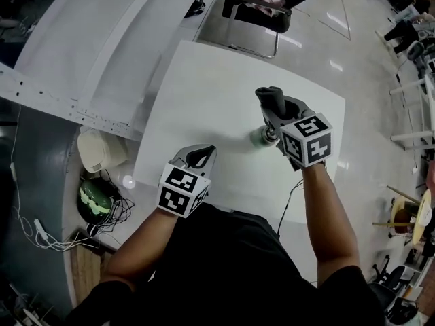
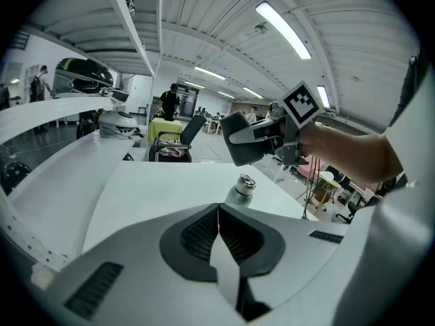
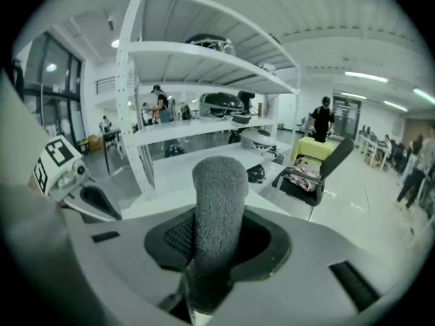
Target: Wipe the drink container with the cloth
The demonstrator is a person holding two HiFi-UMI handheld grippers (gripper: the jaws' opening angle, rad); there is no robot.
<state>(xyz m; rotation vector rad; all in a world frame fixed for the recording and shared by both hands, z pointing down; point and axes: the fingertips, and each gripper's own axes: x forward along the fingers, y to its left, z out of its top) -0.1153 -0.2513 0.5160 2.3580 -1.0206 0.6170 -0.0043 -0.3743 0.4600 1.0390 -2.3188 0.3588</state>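
White table [image 1: 224, 80] under me, matte top. Past its far edge stands a black chair [image 1: 253, 11] with pink fabric on the seat, on glossy grey floor [image 1: 319, 43] that throws back the lamps. Left of me runs long white shelving [image 1: 81, 39] with perforated rails. Ribbed white ceiling [image 2: 204, 26], strip lights [image 2: 284, 29] in rows. Tall dark-framed windows [image 3: 61, 94] at one wall. A person [image 3: 321, 119] stands well back.

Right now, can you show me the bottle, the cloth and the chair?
bottle [image 2: 238, 195]: left gripper view, on its pale body.
cloth [image 3: 219, 209]: right gripper view, middle of the fuzzy grey roll.
chair [image 1: 259, 16]: head view, on its black edge.
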